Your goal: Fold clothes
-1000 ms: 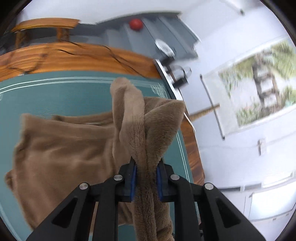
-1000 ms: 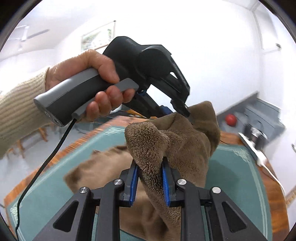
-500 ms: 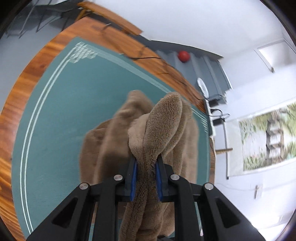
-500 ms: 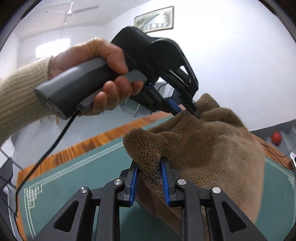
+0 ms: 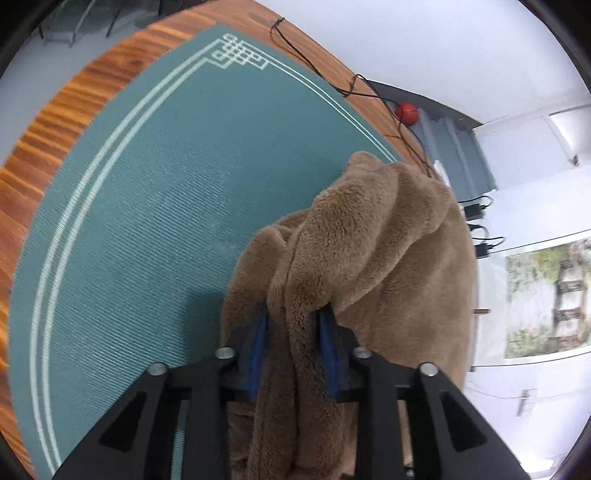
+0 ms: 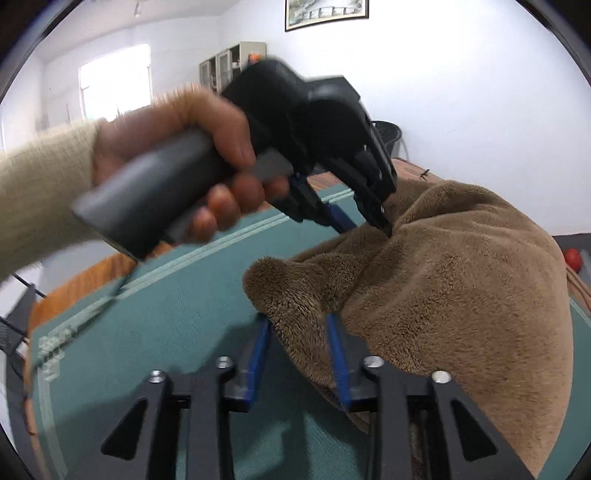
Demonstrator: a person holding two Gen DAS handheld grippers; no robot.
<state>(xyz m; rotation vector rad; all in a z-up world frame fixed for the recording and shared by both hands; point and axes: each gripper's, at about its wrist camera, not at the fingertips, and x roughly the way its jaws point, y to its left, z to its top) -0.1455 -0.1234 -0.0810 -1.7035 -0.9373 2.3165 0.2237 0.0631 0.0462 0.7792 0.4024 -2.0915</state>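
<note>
Fleece garment [image 5: 388, 236] is being released over the green mat [image 5: 155, 192] on the tabletop [image 5: 74, 96]; both the left gripper [image 5: 293, 345] and right gripper [image 6: 299, 354] have just been opening, fabric lying loosely between their jaws.

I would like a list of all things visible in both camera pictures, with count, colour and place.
fleece garment: one, brown, bunched on the mat, between the jaws of both grippers
mat: one, teal with pale border lines, on the table
table: one, wooden, under the mat
cable: one, black, along the table's far edge
ball: one, red, beyond the table
wall picture: one, dark frame, on the white wall
cabinet: one, pale, against the far wall
left hand-held gripper: black, blue pads, jaws just opened around the fleece
right hand-held gripper: same, jaws just opened
left hand: in a cream sleeve, holding the left handle
</note>
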